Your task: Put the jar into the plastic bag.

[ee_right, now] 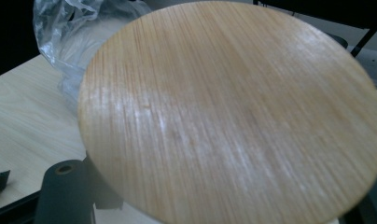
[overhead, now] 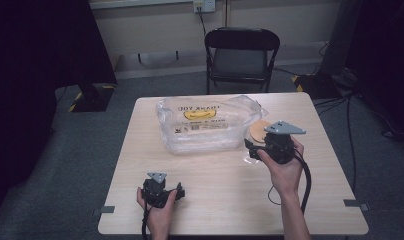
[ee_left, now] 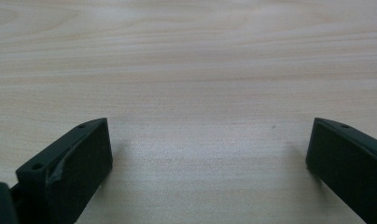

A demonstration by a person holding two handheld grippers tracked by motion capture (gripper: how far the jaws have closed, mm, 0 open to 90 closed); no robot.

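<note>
Near the table's (overhead: 225, 200) front edge, the left gripper (overhead: 180, 192) rests, jaws wide and empty; farther right, the right gripper (overhead: 253, 150) clamps a round wooden disc (ee_right: 233, 112) beside a clear plastic bag (overhead: 205, 125).

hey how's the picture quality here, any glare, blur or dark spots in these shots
High view: dark corners, glare on the plastic bag. Left gripper view: table grain sharp, soft shadows beside the tool's open jaws. Right gripper view: wooden disc close, slightly soft, a pale sheen across it.
</note>
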